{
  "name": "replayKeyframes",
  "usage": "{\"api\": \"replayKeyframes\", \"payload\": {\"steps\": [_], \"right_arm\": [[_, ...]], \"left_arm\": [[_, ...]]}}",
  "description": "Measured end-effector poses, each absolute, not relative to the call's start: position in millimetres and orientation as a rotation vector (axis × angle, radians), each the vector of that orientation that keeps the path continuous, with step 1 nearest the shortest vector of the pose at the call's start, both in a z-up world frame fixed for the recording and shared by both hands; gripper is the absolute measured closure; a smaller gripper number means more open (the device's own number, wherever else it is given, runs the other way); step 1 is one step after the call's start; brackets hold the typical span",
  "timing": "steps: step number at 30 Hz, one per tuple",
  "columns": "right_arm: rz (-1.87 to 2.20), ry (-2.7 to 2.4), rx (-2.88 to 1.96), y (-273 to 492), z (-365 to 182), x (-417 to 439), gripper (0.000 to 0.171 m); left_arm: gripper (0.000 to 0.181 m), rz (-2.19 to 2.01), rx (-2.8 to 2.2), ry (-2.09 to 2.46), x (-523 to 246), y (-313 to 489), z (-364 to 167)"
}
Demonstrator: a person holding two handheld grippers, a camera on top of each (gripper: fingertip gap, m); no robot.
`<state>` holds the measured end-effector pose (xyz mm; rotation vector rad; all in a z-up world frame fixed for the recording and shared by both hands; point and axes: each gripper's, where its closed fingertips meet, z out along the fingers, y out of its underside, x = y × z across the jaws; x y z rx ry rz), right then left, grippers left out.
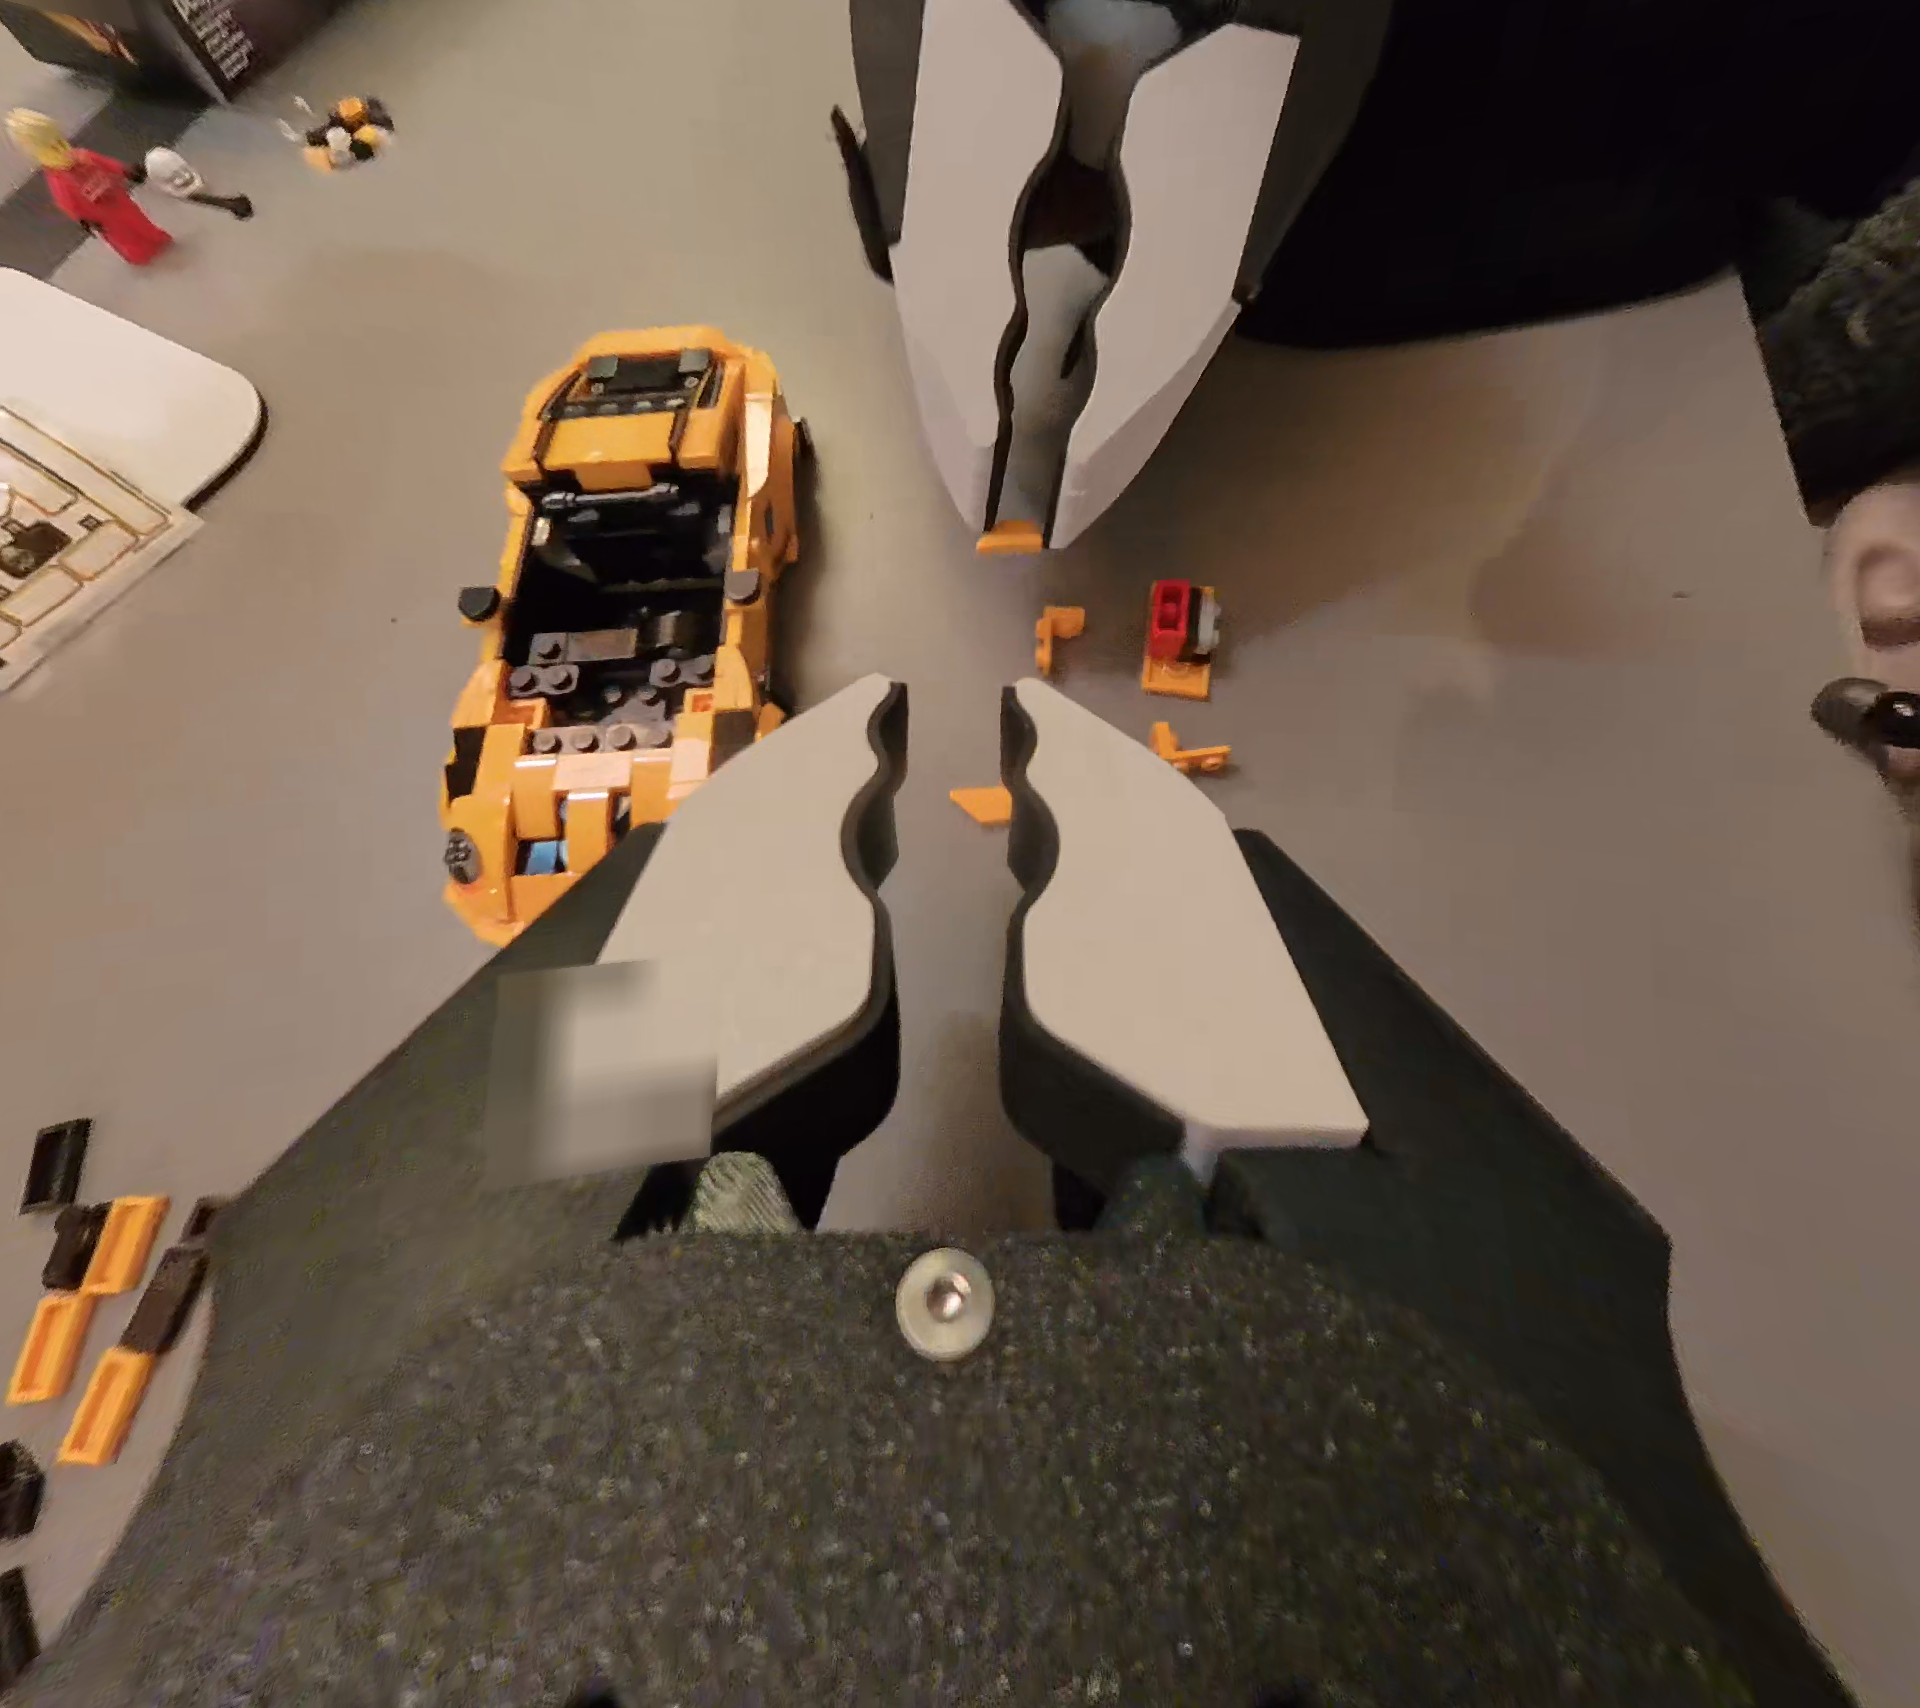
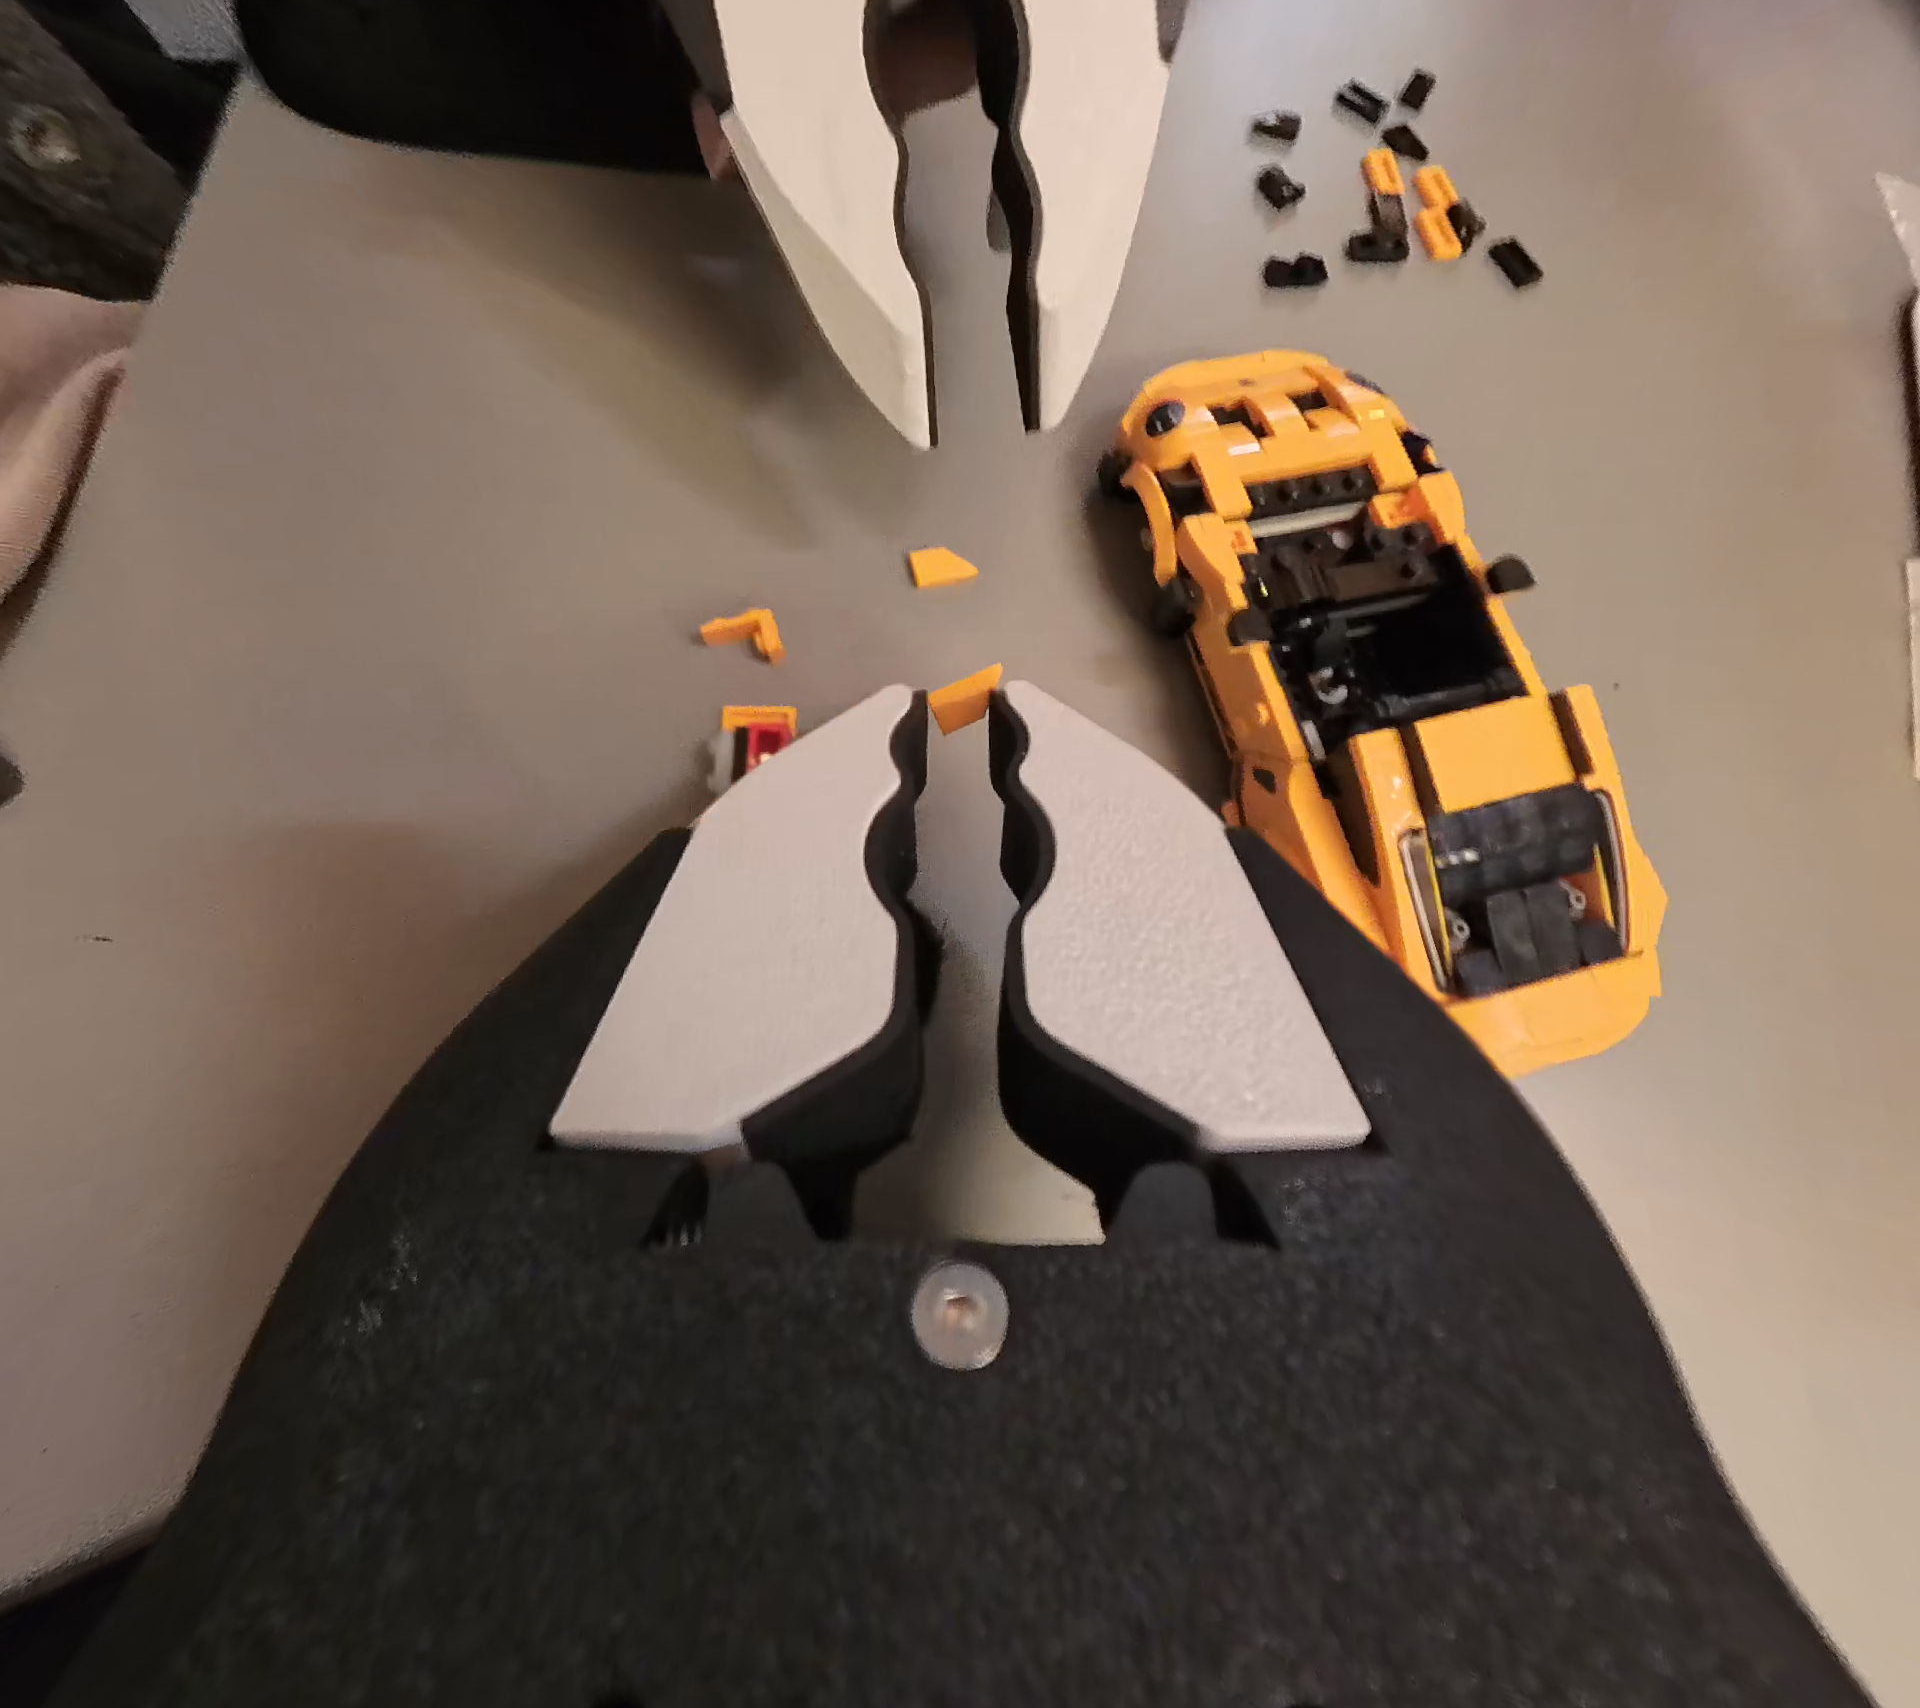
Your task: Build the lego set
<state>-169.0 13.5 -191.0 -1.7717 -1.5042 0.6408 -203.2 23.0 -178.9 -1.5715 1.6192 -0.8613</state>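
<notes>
The right tool (image 2: 958, 702) is clenched on a small flat orange plastic wedge plate (image 2: 966, 700), pinched at its tips just above the grey bench (image 2: 416, 463). The left tool (image 1: 954, 697) hangs released over a second orange wedge plate (image 1: 982, 804) lying on the bench. The half-built orange and black brick car (image 1: 623, 619) sits beside them. Such plates are light, stiff and slick; gripping the flat edges squarely seems safest.

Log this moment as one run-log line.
right gripper: shut on small orange wedge-shaped Lego tile | left gripper: open, empty | partly built orange Lego car: on grey table, roof missing
</notes>
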Motion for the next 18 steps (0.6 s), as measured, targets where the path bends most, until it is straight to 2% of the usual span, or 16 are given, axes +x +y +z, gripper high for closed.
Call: {"api": "replayKeyframes", "payload": {"steps": [6,18], "right_arm": [[0.683,-1.536,-1.64,0.6,-179.2,-186.1,0.16],[0.528,-1.689,-1.449,-17.5,-179.6,-201.2,0.16]], "left_arm": [[0.168,-0.973,-1.558,1.651,-194.1,1.4,-183.7],[0.166,-1.513,-1.782,1.522,-192.5,-16.6,-175.4]]}}
